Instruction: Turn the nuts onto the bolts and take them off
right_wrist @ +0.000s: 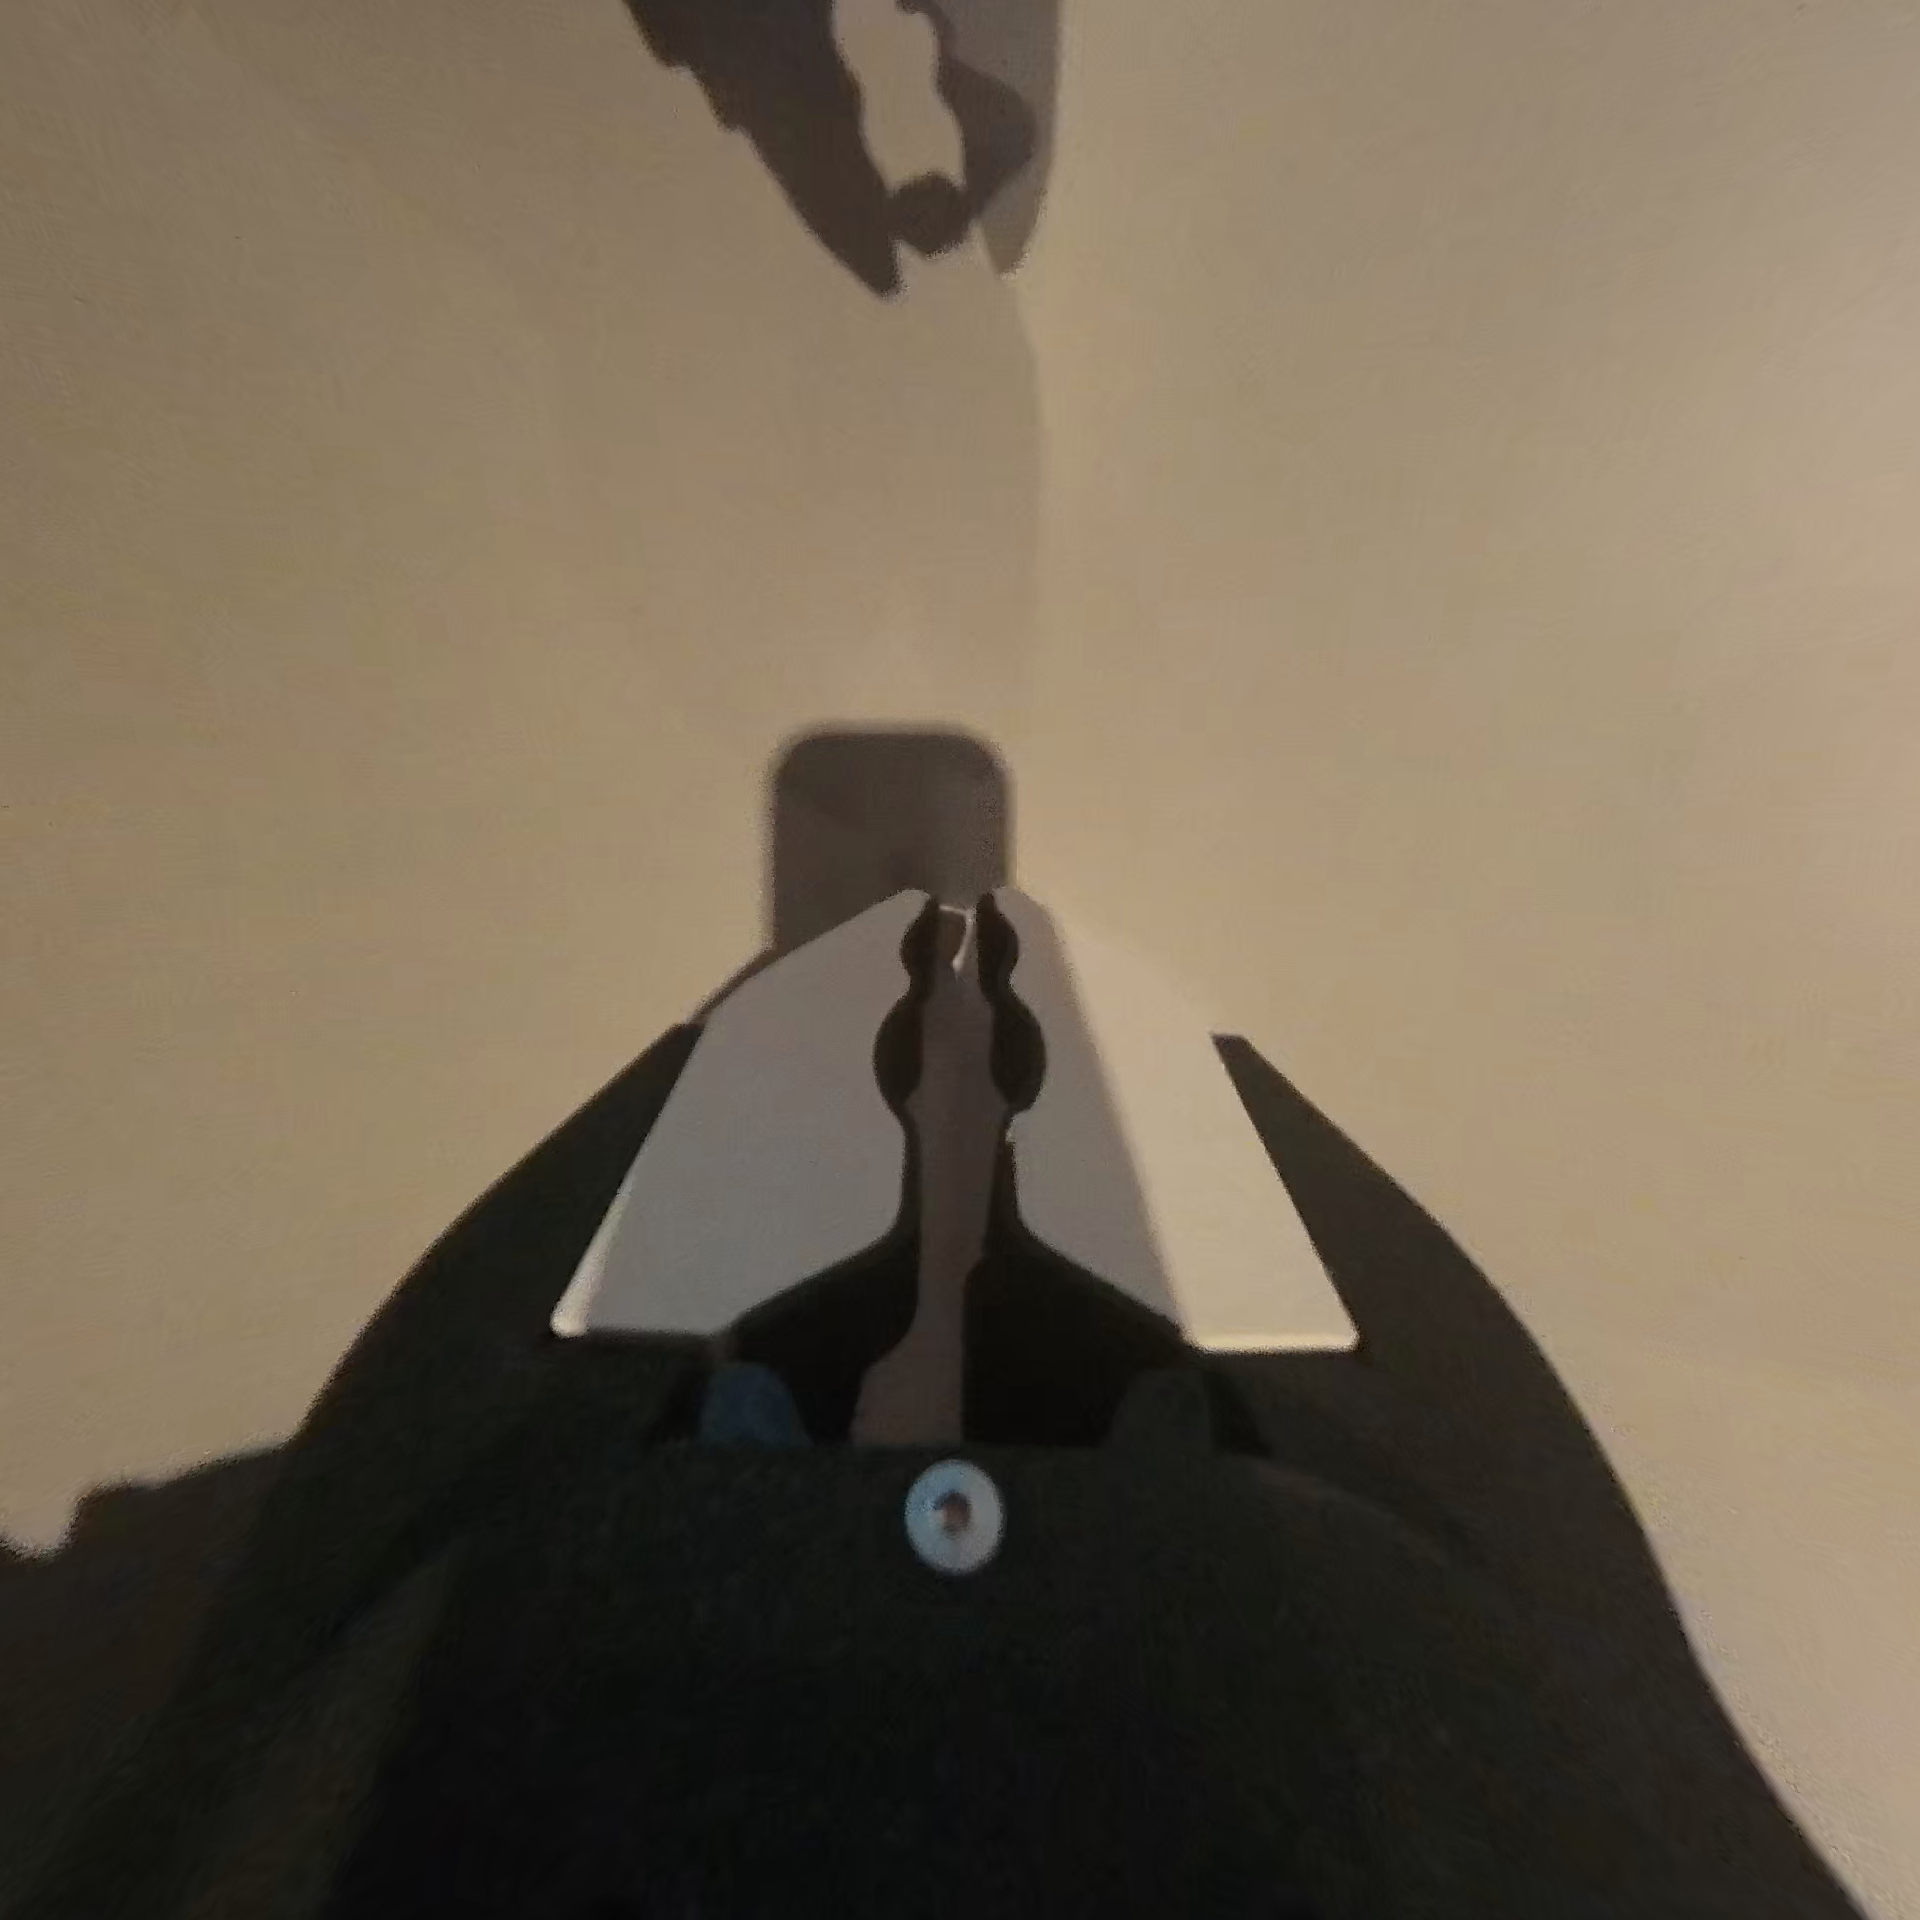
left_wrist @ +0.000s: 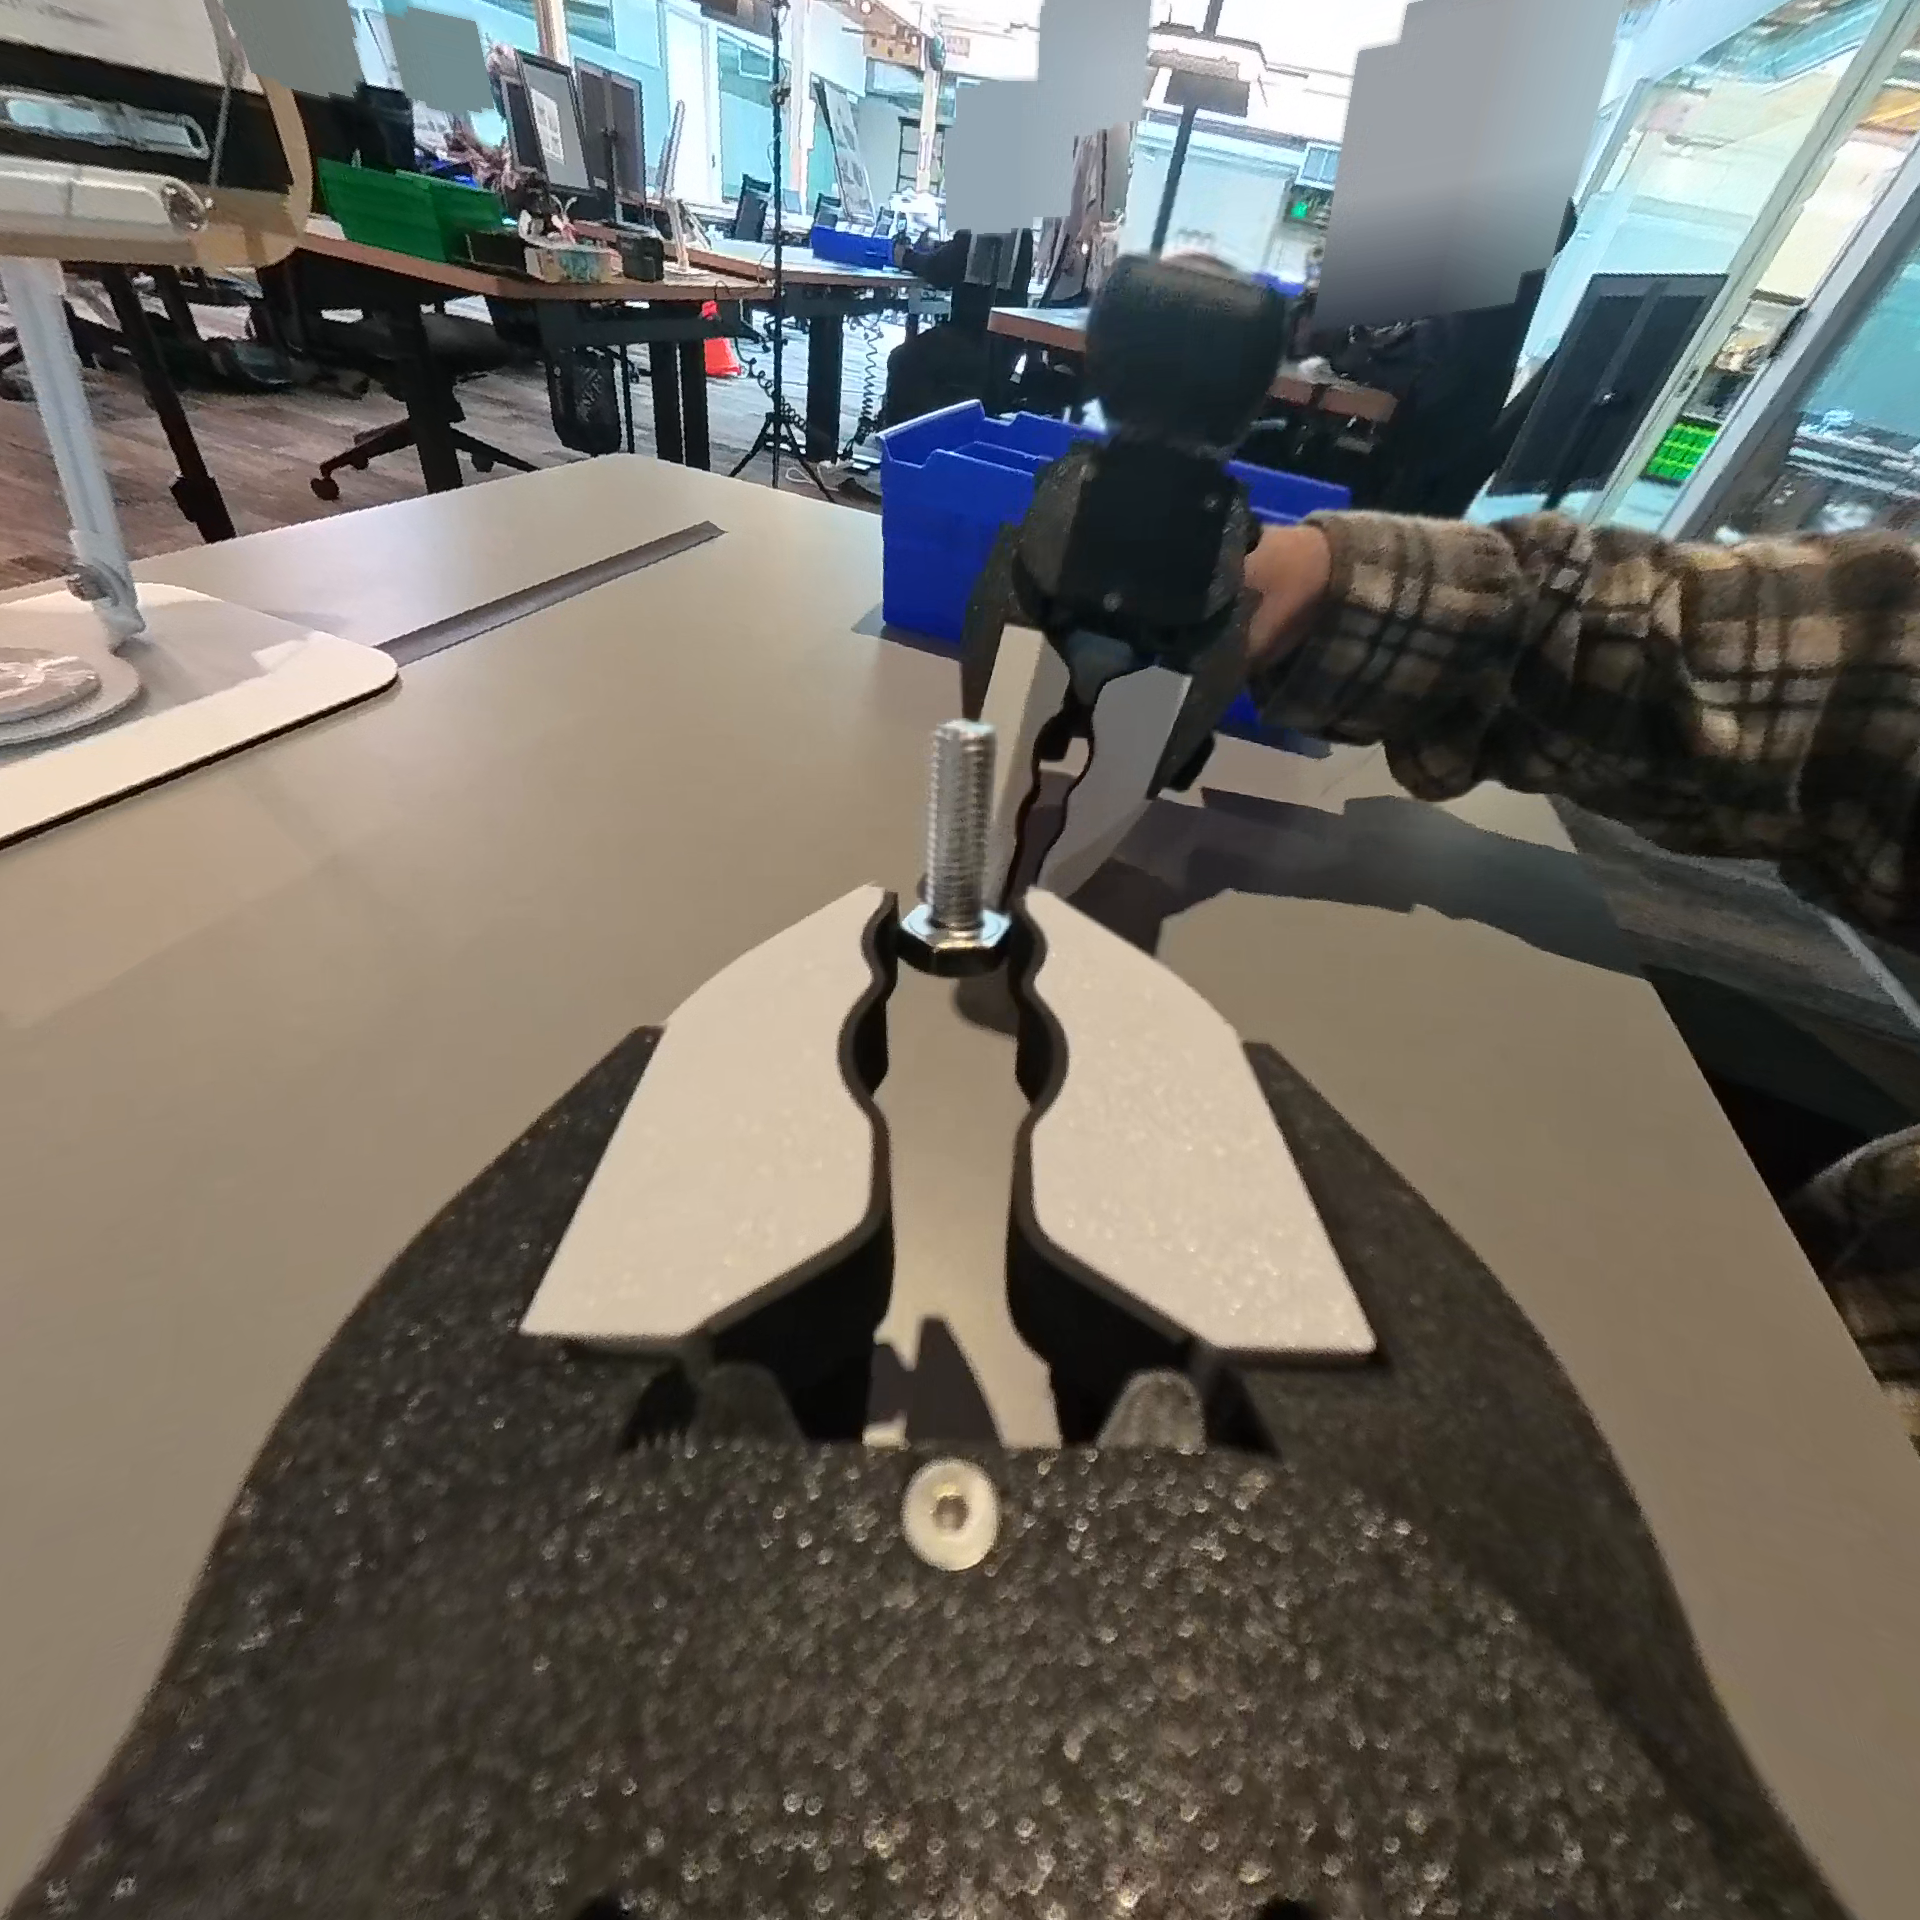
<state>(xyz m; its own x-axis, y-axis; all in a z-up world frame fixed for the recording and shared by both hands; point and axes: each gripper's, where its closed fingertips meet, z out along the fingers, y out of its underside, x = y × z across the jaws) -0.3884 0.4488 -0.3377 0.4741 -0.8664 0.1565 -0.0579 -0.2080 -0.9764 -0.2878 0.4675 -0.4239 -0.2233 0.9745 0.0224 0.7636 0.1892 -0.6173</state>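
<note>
Principal risk: the bolt (left_wrist: pixel 958 821) is held only at its hexagonal head, low in the notch at the tips of the left tongs (left_wrist: pixel 951 940), so any sideways push on the tall free shank could tilt it or lever it out of the grip; I judge this the likeliest fault while a nut is being started, along with cross-threading if the nut meets the thread off-axis. The left tongs are clenched on the head, near the centre of the left wrist frame, with the bolt upright above the grey surface (left_wrist: pixel 520 831). The bolt is bright silver metal, threaded along its whole visible shank, with no nut on it. The right tongs (left_wrist: pixel 1049 831) point down just right of the bolt, their tips close to the shank; whether they touch cannot be told. In the right wrist view the right tongs (right_wrist: pixel 958 920) stand nearly closed, a thin bright sliver between the tips; whether that is a nut cannot be told.
</note>
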